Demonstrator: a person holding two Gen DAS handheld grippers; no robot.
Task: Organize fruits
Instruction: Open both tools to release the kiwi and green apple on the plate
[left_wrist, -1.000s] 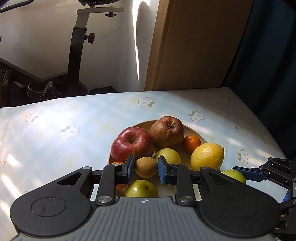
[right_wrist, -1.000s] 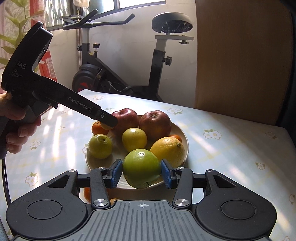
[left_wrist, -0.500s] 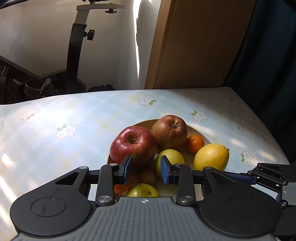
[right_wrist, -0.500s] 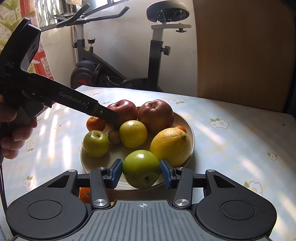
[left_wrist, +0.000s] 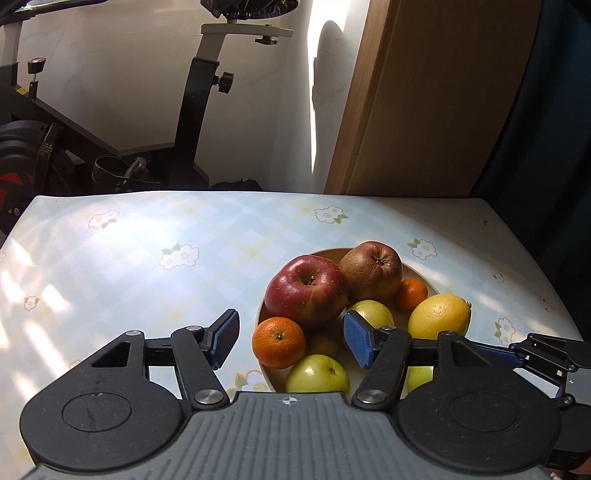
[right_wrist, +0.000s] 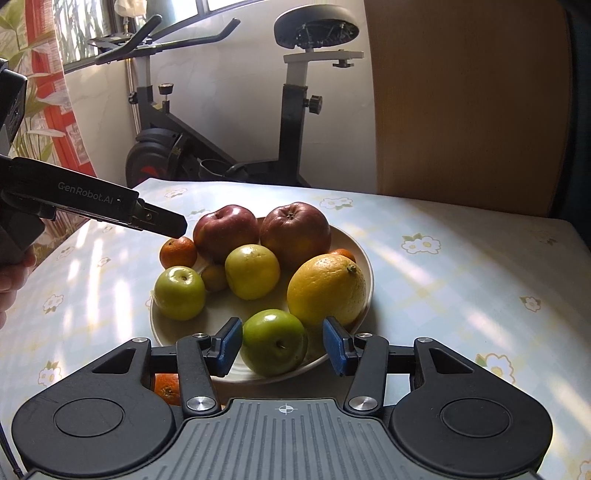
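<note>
The plate (right_wrist: 364, 275) is sitting on the flowered tablecloth (right_wrist: 461, 266), spreading ahead of both pairs of jaws and carrying nearly all the fruit.

Beyond the right gripper (right_wrist: 282, 345), just past its right jaw, the lemon (right_wrist: 327, 288) is lying with its long axis slanting and its nub pointing up and to the right. Farther on, two red apples (right_wrist: 295, 230) are standing side by side, stem hollows facing up. A yellow-green fruit (right_wrist: 252, 271) is resting straight ahead of the jaws.

The right jaws are opening, moderately apart. The green apple (right_wrist: 275, 341) is sitting between them on the near rim, stalk pointing toward the camera; the left pad is just beside its skin, and a clear gap is showing at the right pad.

The left gripper (left_wrist: 291, 341) is hanging over the plate's left rim, its jaws opening and gripping nothing. Between them, low in the gap, a tangerine (left_wrist: 279, 342) is lying with its navel up, a second green apple (left_wrist: 317, 374) nearer the camera, and a small brownish fruit (left_wrist: 325, 344) tucked behind, half in shadow.

Another tangerine (right_wrist: 167, 389) is showing under the right gripper's left arm, off the plate.
</note>
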